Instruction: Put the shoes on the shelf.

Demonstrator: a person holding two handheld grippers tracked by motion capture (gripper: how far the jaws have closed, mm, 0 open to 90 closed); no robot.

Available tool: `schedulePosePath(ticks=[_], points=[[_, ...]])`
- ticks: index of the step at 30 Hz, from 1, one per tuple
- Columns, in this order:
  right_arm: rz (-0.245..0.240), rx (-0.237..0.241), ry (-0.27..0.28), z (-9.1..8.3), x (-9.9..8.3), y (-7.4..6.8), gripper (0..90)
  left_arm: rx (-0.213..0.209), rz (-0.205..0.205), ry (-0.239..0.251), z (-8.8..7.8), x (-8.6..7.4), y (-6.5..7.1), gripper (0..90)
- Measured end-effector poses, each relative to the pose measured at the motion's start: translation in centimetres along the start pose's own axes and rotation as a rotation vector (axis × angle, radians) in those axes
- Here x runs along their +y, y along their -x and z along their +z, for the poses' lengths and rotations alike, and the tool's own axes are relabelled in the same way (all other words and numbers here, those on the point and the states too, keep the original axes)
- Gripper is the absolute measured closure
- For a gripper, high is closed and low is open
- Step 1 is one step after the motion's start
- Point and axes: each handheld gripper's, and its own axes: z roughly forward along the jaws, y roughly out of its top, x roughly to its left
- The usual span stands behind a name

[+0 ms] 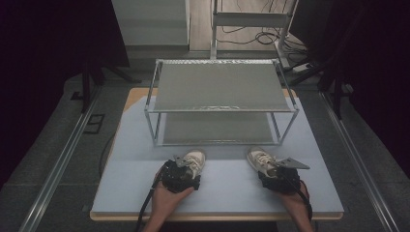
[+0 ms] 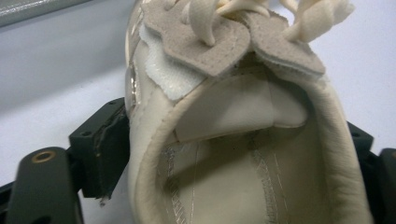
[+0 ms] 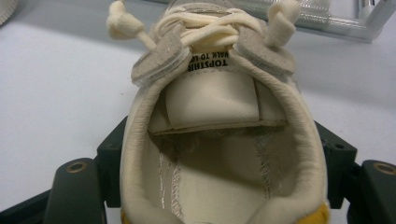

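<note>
Two cream lace-up shoes stand on the pale blue table top [image 1: 227,191], toes toward a metal rack. My left gripper [image 1: 187,172] has its jaws on either side of the heel of the left shoe [image 1: 195,158]. In the left gripper view the black pads [image 2: 106,154] lie against the sides of that shoe [image 2: 233,121], whose opening faces the camera. My right gripper [image 1: 271,173] is set the same way on the right shoe [image 1: 258,158]. In the right gripper view its pads [image 3: 111,161] touch the collar of that shoe [image 3: 219,112].
A two-tier metal rack [image 1: 220,87] with mesh shelves stands just beyond the shoes, both shelves bare. Floor rails [image 1: 58,164] run along both sides of the table. Cables [image 1: 261,36] lie on the floor behind the rack.
</note>
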Motion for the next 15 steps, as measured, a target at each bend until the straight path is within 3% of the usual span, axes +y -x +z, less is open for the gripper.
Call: schedulePosePath(ticks=[7,15], points=[[-0.007,0.001,0.000,-0.04,0.00,0.04,28.3,0.001,0.007,0.028,-0.64,-0.32,-0.65,27.6],[-0.011,0.003,0.003,-0.09,-0.02,0.06,28.8,-0.005,0.015,0.048,-0.78,-0.55,-0.89,29.5]])
